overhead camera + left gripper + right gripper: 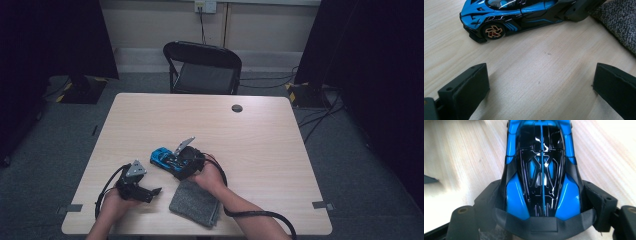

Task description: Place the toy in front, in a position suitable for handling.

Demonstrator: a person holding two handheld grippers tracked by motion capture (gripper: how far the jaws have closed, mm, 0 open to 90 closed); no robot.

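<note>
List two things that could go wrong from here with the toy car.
1. The right tongs clamp only the rear of the toy car, so it could pivot or slip if lifted.
2. The grey cloth lies just behind that hand; pulling the car back could snag it.

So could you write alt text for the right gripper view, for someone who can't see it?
A glossy blue and black toy sports car, seen from above and behind, sits on a pale wooden table, its rear end clamped between the two black jaws of the right claw. The car's nose points away from the camera.
</note>
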